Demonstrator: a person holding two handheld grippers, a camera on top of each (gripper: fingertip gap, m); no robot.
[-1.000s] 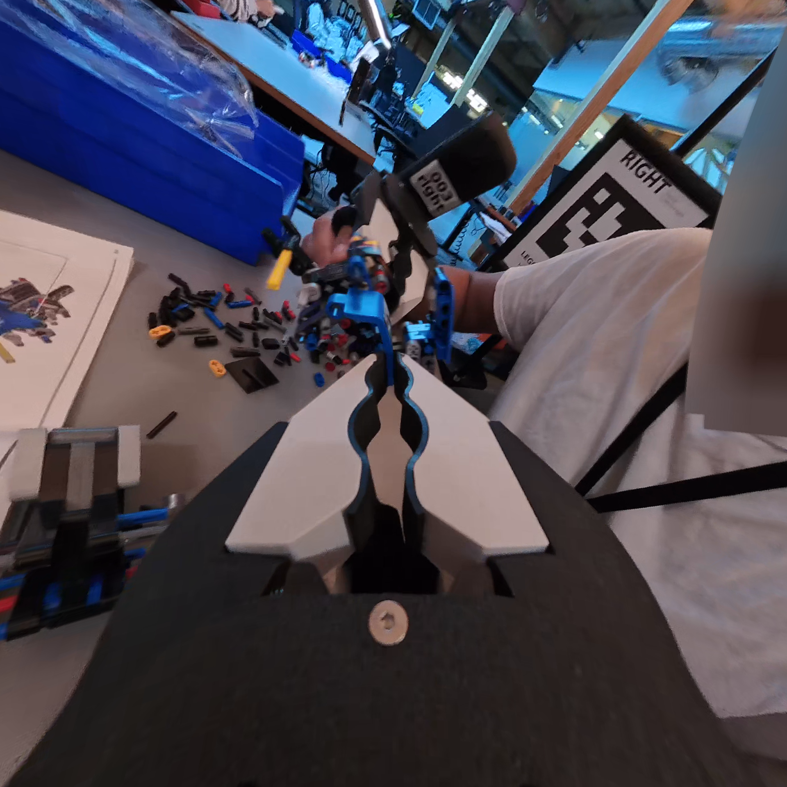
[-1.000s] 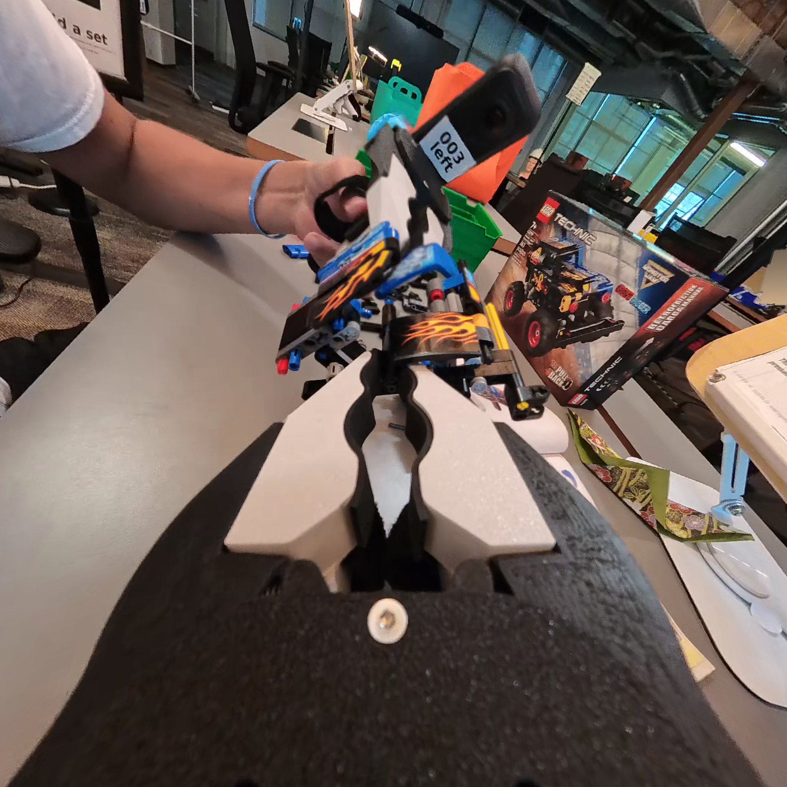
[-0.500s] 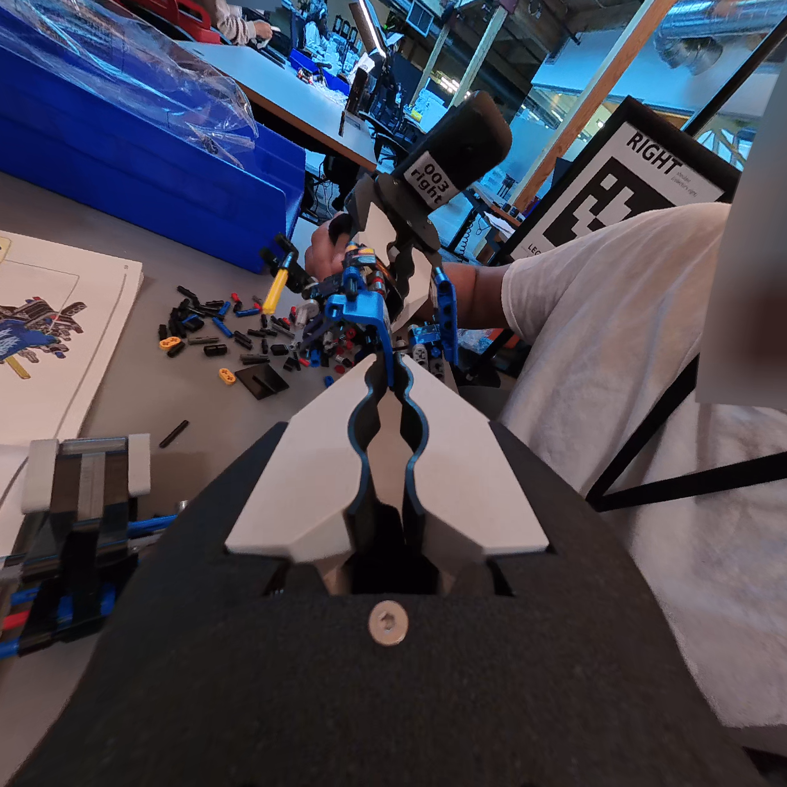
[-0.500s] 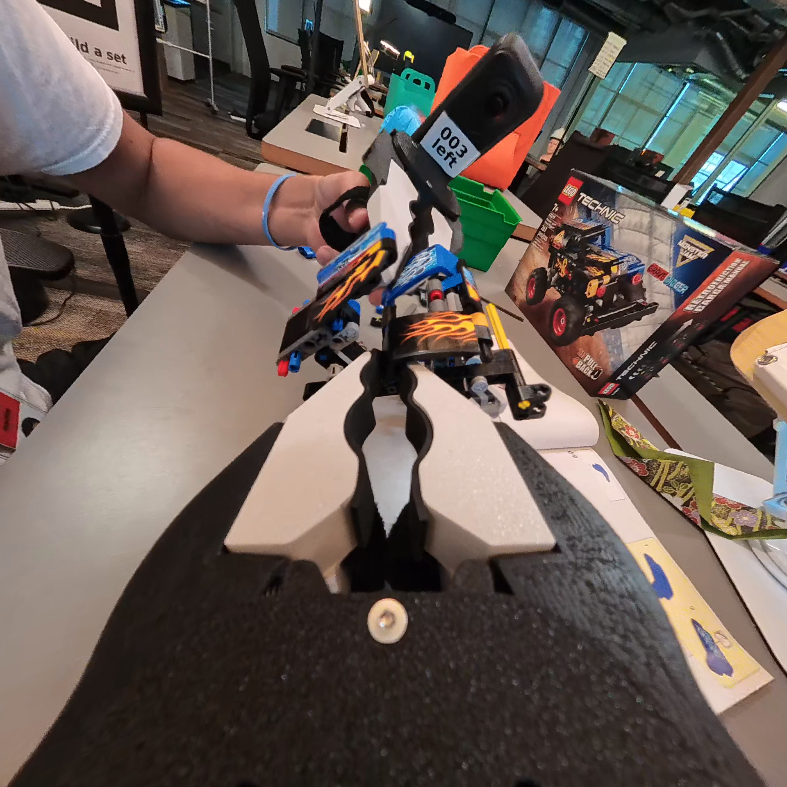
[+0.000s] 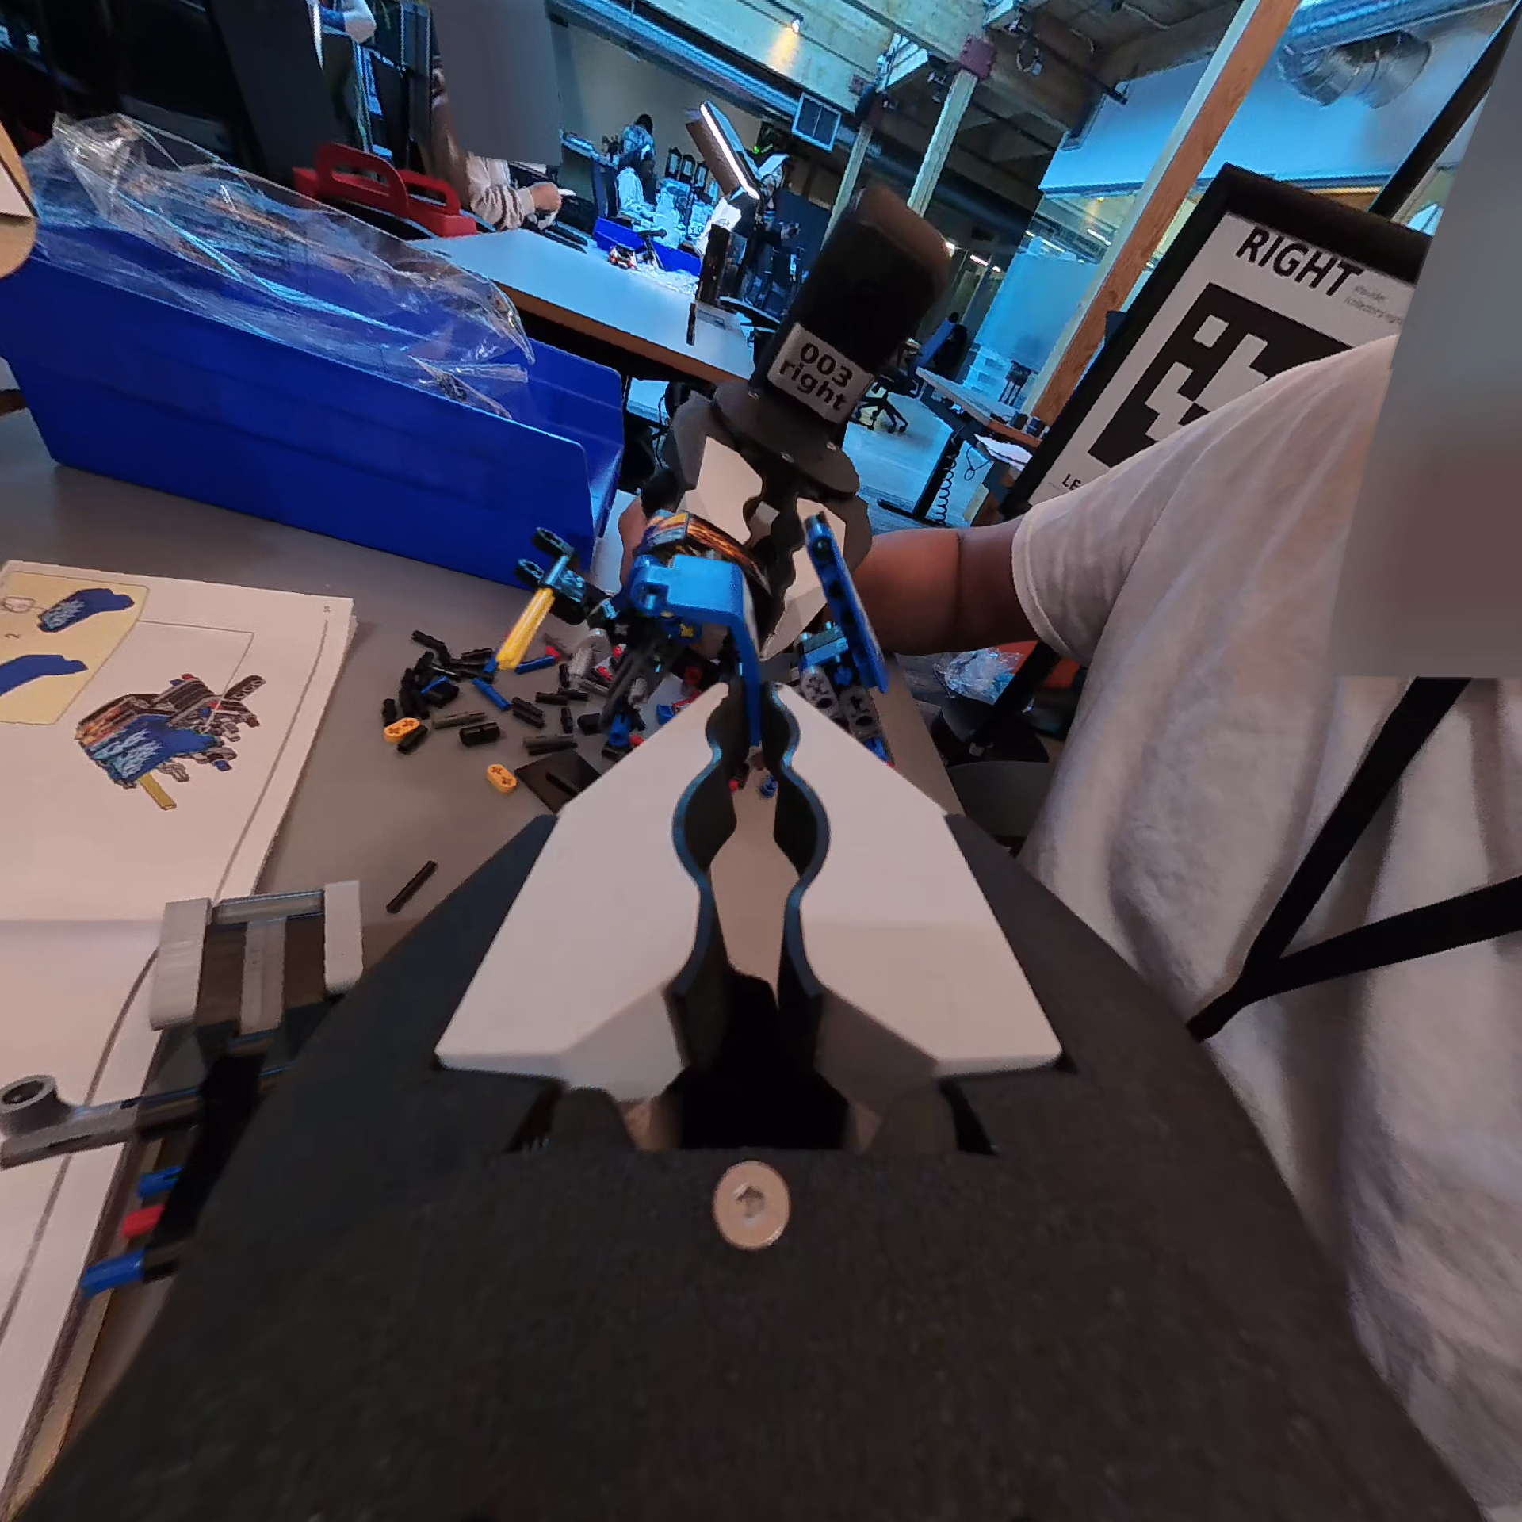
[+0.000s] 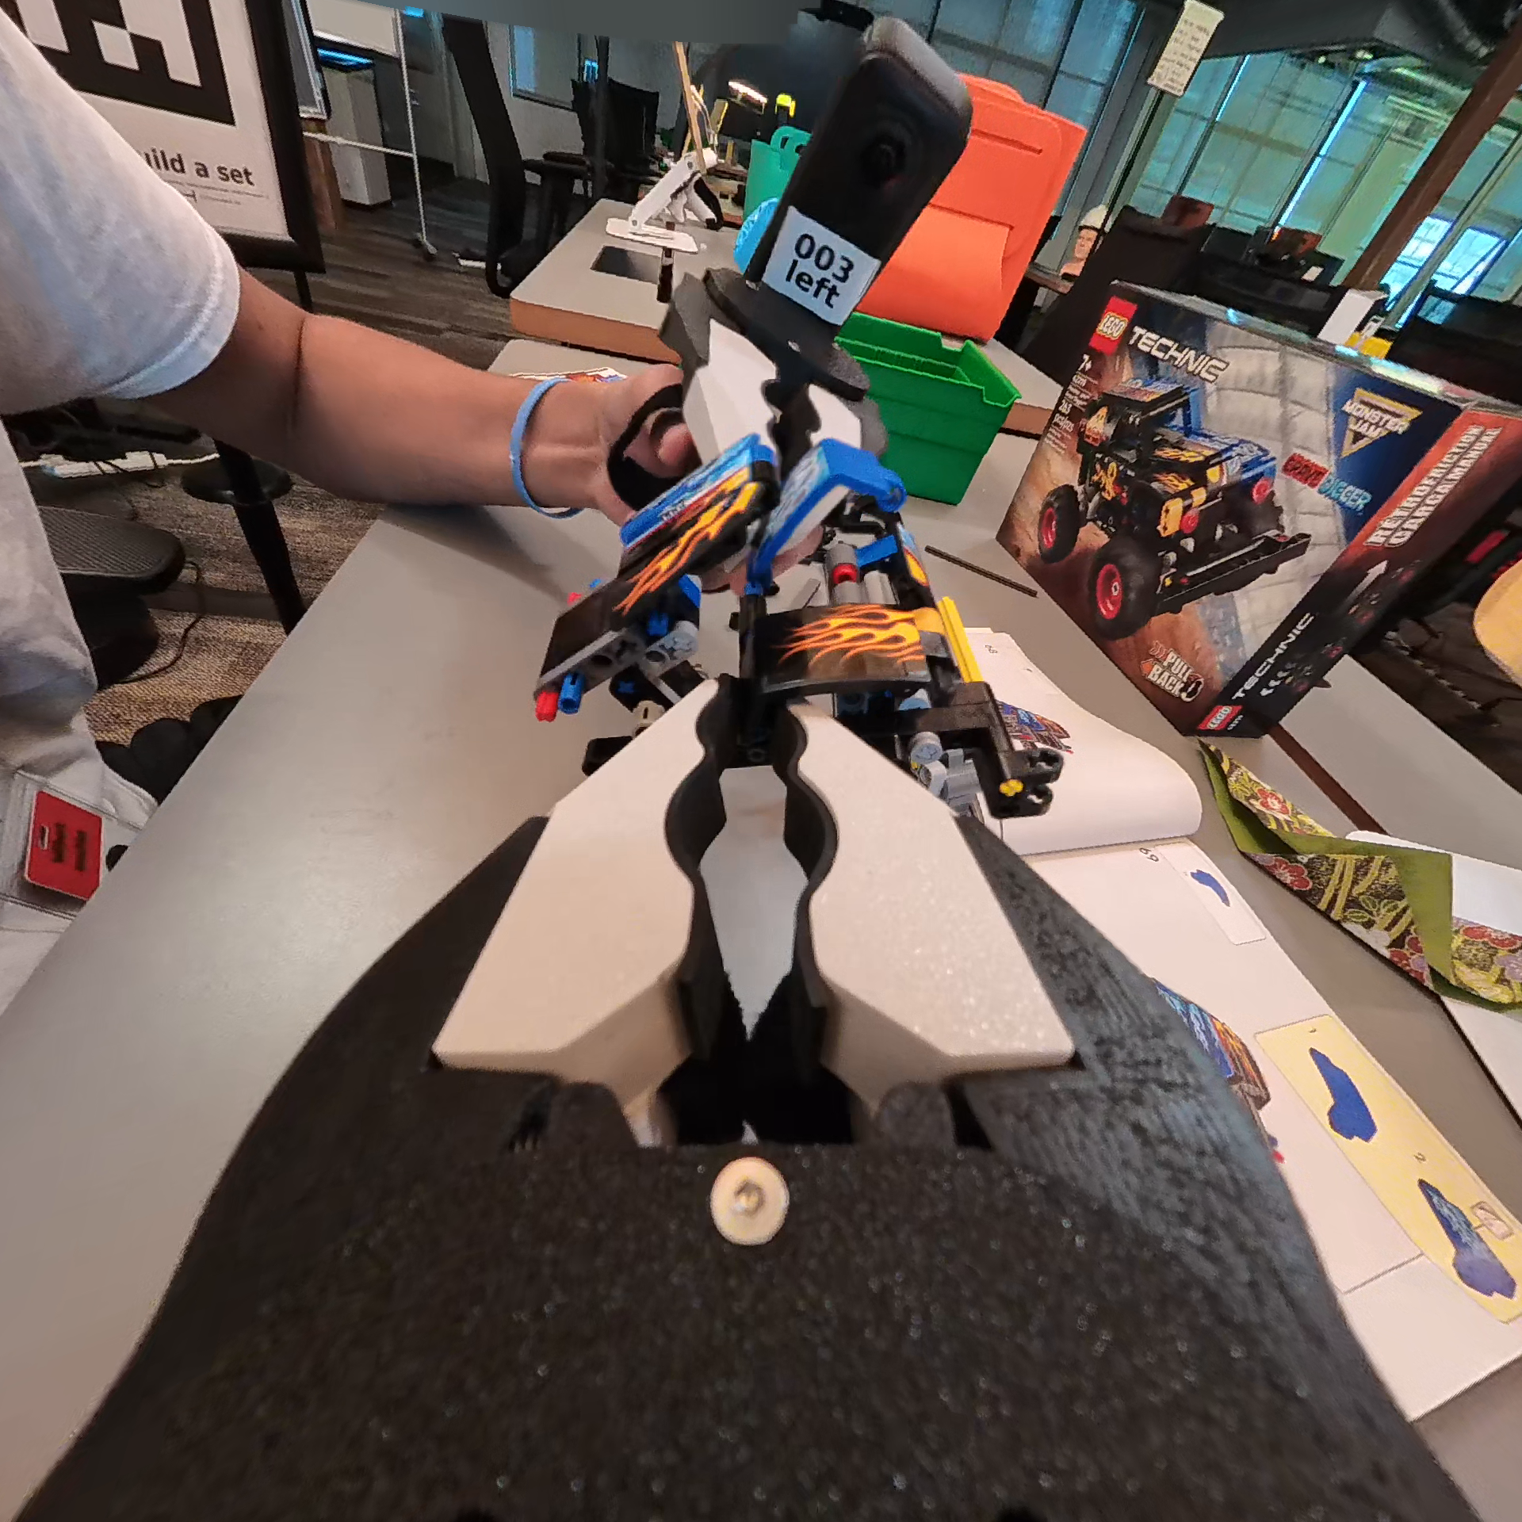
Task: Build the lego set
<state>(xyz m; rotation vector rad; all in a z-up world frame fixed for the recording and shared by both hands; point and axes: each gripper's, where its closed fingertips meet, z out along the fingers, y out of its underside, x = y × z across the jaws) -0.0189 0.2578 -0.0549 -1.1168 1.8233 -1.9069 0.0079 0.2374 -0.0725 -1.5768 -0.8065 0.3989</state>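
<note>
A half-built Lego truck, black and blue with flame panels, hangs in the air between both grippers. My right gripper is shut on a black part under its flame panel. My left gripper is shut on a blue curved piece of the same truck. In the right wrist view the left gripper holds the far side, next to a tilted blue flame panel. In the left wrist view the right gripper shows behind the truck. A person's hands hold both grippers.
Loose small parts lie on the grey table, beside an open instruction booklet. A blue bin stands behind. A second sub-assembly lies lower left. The set's box, a green bin and patterned paper stand right. There is about 5 centimeters between the tips of the two grippers.
Both grippers have swung and tilted a little with the truck between them, so more of the booklet and table shows. Neither grip has changed.
</note>
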